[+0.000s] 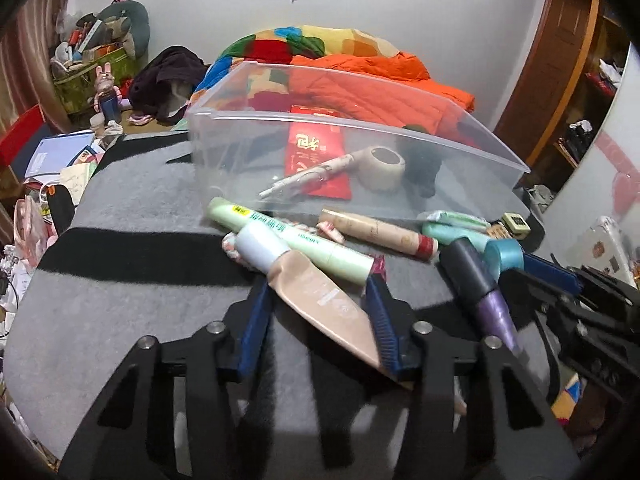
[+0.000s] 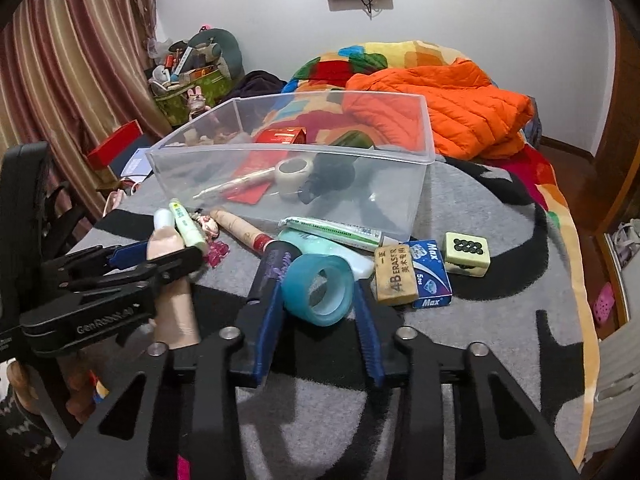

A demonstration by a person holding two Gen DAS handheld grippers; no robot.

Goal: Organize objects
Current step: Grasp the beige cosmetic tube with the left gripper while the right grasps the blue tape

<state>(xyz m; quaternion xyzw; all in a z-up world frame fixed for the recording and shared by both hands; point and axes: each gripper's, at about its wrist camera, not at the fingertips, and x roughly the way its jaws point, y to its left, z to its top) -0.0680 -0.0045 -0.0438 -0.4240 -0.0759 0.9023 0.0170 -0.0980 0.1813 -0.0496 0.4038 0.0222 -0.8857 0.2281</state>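
The clear box (image 1: 352, 152) sits on the grey blanket (image 1: 132, 216) on the bed. Inside the box lie a red envelope (image 1: 316, 156), a pen (image 1: 308, 176), a pale tape roll (image 1: 382, 168) and something black (image 1: 420, 164) that is hard to make out.

Just in front of the box is a row of small things. The left gripper (image 1: 320, 300) has its two blue fingers on both sides of a beige tube (image 1: 320, 296) and grips it. A green tube (image 1: 296, 236) lies across the beige tube's white cap, between it and the box. The right gripper (image 2: 318, 302) has its fingers around a blue tape roll (image 2: 318, 290), pressing its sides. A dark purple tube (image 2: 272, 268) lies against the tape's left side. To the right of the tape are a 4B eraser (image 2: 394, 276), a blue Max packet (image 2: 432, 276) and a green tile (image 2: 467, 254).

Behind the box lie an orange jacket (image 2: 448, 116) and a bright quilt (image 2: 360, 60). A curtain (image 2: 68, 60) hangs far left of the box.
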